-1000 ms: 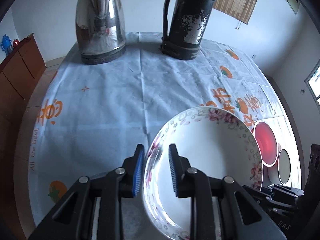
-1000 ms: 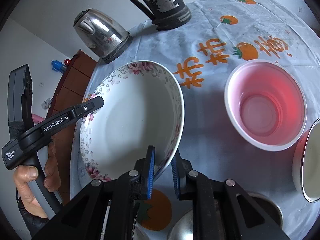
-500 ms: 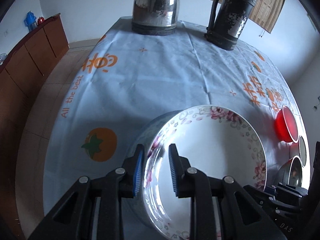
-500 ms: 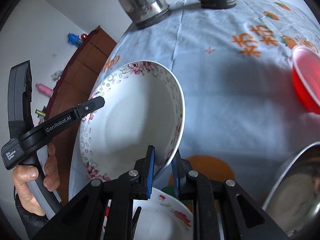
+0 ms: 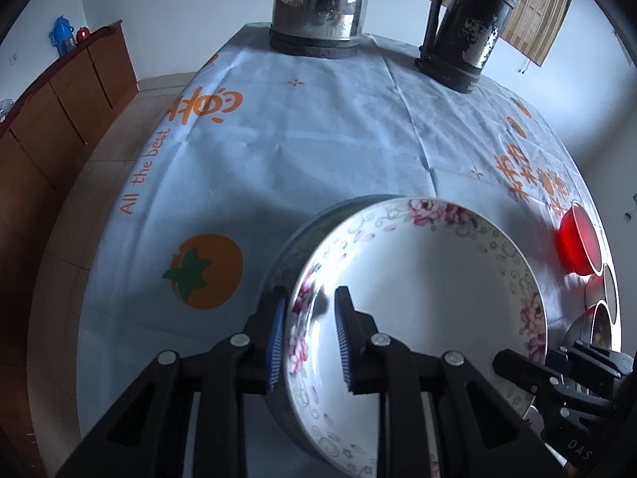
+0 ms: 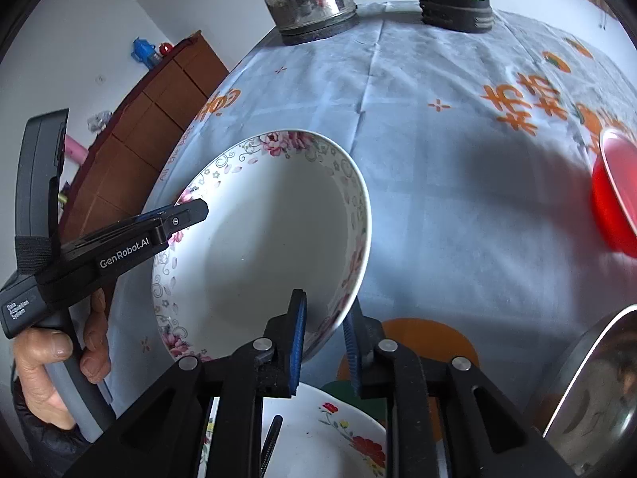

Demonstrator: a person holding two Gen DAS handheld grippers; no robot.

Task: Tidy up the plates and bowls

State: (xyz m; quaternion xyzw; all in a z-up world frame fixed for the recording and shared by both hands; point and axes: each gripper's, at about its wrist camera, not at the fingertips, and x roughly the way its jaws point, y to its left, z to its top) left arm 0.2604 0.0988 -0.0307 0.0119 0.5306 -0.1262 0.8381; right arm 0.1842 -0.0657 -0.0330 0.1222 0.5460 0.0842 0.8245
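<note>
floral bowl pinched at both ends

the big white floral bowl [image 5: 422,302] sits in the lower middle of the left wrist view, tilted, above the pale blue tablecloth [image 5: 318,139]. the left gripper [image 5: 308,334] has the near rim sandwiched between its blue pads, one inside, one outside. in the right wrist view the right gripper [image 6: 324,338] straddles the opposite rim at lower centre, but its jaws are easing apart, and the outer pad shows a gap from the rim. a hand [image 6: 47,362] grips the left handle at lower left. red bowl [image 6: 615,191] sits at the right edge, steel kettle [image 5: 318,4] and black thermos [image 5: 466,28] up top, a flowered plate [image 6: 318,438] at the bottom.
</note>
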